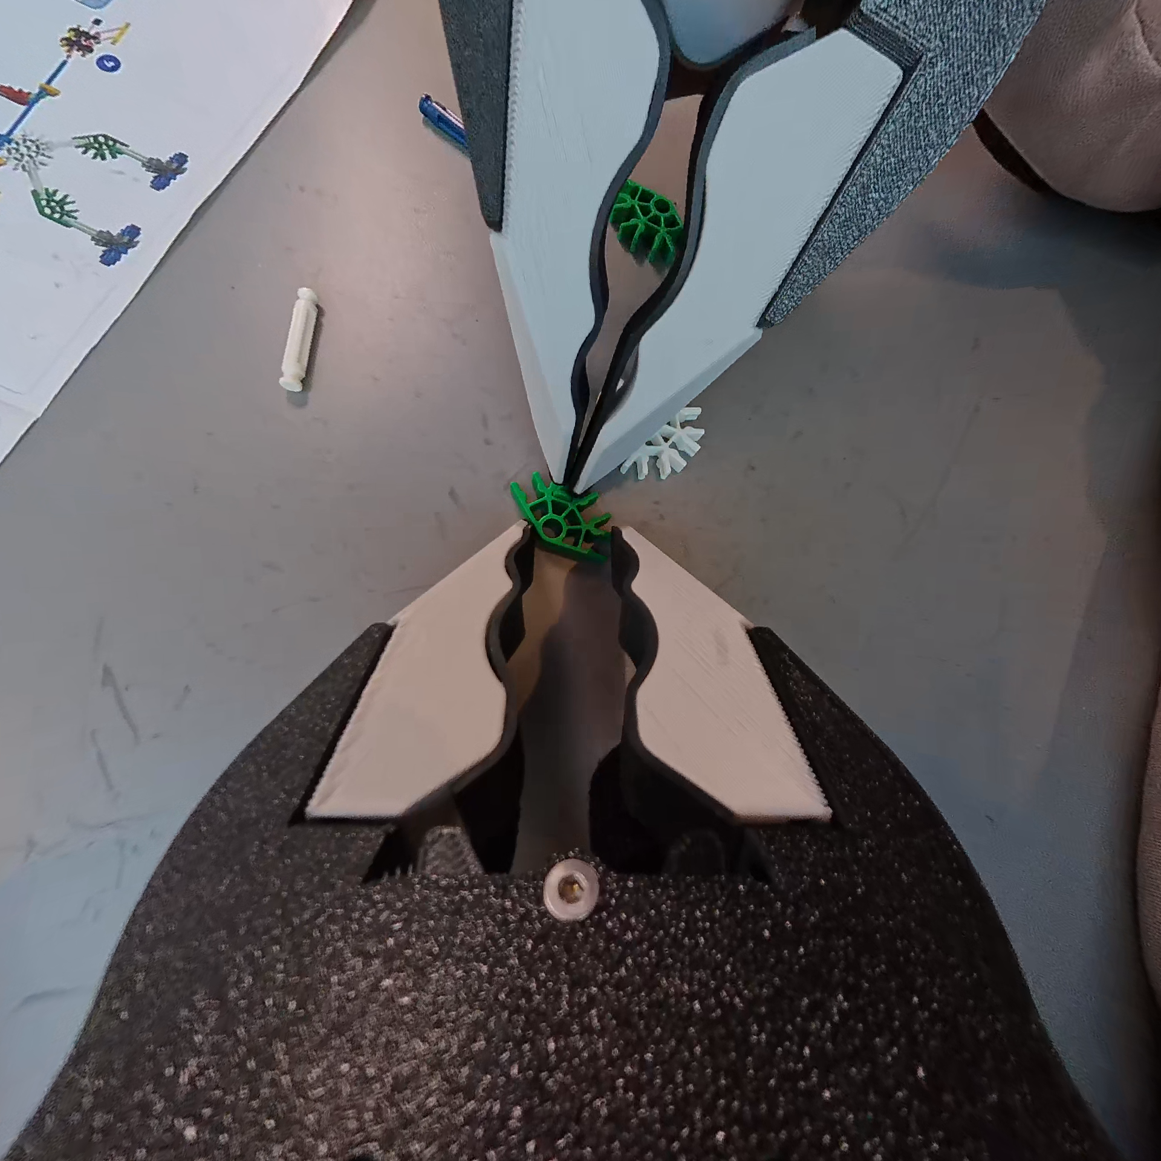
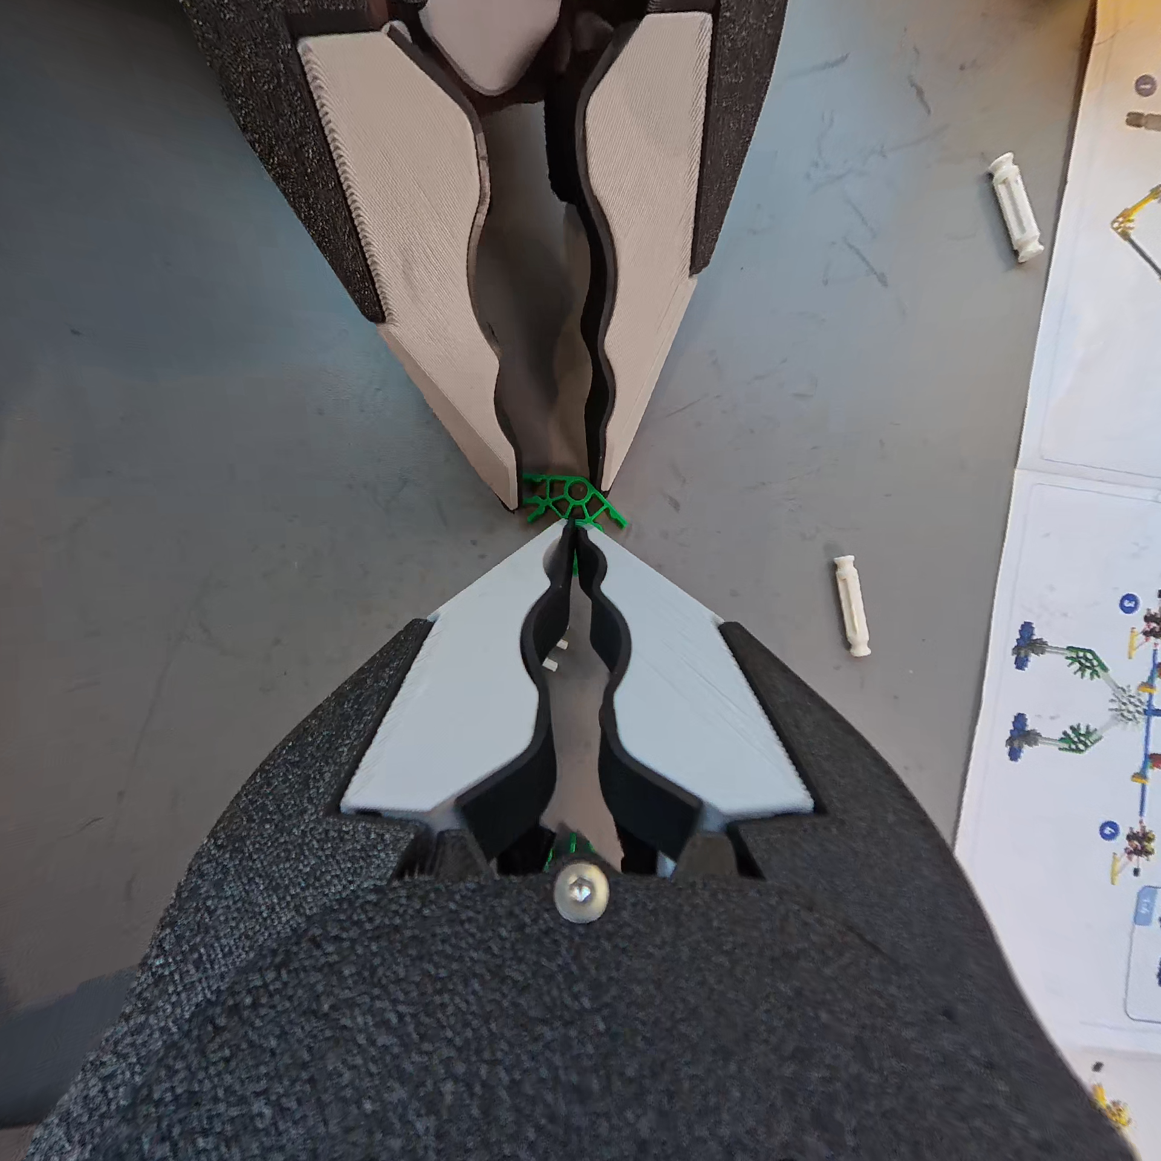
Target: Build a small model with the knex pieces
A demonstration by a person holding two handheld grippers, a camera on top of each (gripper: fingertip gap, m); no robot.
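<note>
Two grippers meet nose to nose over one small green fan-shaped plastic connector [image 1: 561,524], your landmark on the grey bench [image 1: 251,565]. Far left of it lies a white printed instruction sheet [image 1: 94,188]; nearer, a short white plastic rod [image 1: 299,340]. Your left gripper [image 1: 568,534] has its jaws set narrowly apart, bracketing the connector's straight edge. Your right gripper [image 2: 575,528] has its jaws pinched together on the toothed rim. Just right of the connector sits a white snowflake-shaped connector [image 1: 666,443], and beyond it a second green connector [image 1: 647,220]. Judging by looks, the piece is light, stiff and smooth, so it could twist; hold across its flat faces, not the thin teeth.
</note>
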